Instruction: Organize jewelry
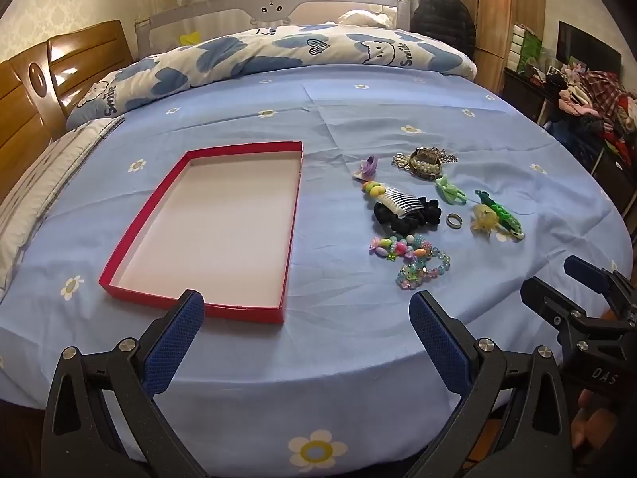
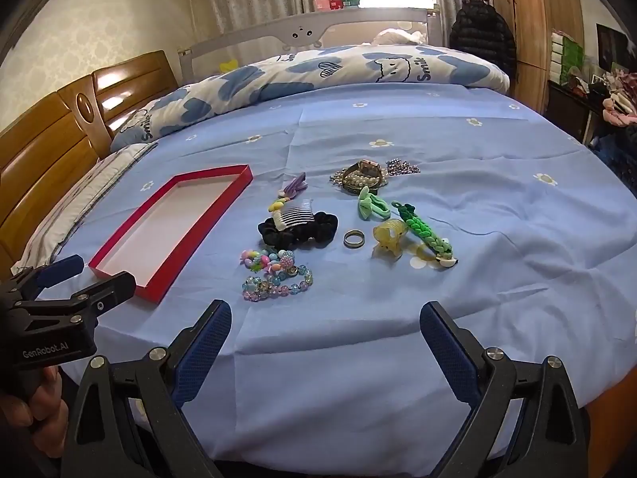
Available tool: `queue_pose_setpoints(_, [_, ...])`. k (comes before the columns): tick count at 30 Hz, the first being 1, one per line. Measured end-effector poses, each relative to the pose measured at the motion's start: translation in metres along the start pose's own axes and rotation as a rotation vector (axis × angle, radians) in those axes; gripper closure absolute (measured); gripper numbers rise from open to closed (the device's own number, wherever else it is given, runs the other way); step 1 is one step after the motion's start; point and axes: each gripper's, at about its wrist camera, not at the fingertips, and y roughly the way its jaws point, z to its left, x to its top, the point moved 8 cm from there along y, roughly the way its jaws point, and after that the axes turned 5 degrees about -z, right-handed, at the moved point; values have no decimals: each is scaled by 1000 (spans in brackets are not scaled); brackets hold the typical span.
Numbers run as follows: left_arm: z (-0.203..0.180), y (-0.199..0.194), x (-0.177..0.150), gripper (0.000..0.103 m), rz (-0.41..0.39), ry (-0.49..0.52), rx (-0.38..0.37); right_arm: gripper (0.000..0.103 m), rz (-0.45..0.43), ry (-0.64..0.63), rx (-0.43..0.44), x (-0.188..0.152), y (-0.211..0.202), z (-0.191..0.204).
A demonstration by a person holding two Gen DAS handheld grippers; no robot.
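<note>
A red shallow box (image 1: 159, 199) with a white inside lies empty on the blue bedsheet, also in the right wrist view (image 2: 119, 245). To its right lies a cluster of jewelry: colourful bead bracelets (image 1: 414, 259) (image 2: 274, 275), a black scrunchie (image 1: 410, 215) (image 2: 298, 229) with a clear comb (image 2: 296, 213), a metal ring (image 1: 454, 221) (image 2: 353, 238), a yellow claw clip (image 2: 388, 237), a green braided piece (image 2: 426, 231), a green bow (image 2: 370, 203), and a watch with pearls (image 2: 362, 175). My left gripper (image 1: 306, 308) is open near the box's front edge. My right gripper (image 2: 326, 322) is open in front of the bracelets.
A blue-and-white quilt (image 1: 278, 51) lies folded across the far side of the bed. A wooden headboard (image 1: 24, 111) and a pillow (image 1: 40, 183) are at the left. A wardrobe and cluttered shelves (image 1: 589, 91) stand at the right. The bed's front edge is just below both grippers.
</note>
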Motion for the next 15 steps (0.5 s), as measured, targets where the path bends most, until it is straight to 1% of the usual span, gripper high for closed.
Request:
queue_pose_setpoints(10, [-2,1,-1,0,2,2,-1,6,2,3,5,1,0,0])
queue_pose_setpoints(11, [-2,1,-1,0,3,2,-1,6,1,3,5,3,5,0])
queue_pose_setpoints(12, [-2,1,-1,0,3,1,-1,6,0,2,6,4,-3,3])
queue_pose_setpoints(15, [-4,3,-1,0,4,5,-1,6,1,1,6,5,3,1])
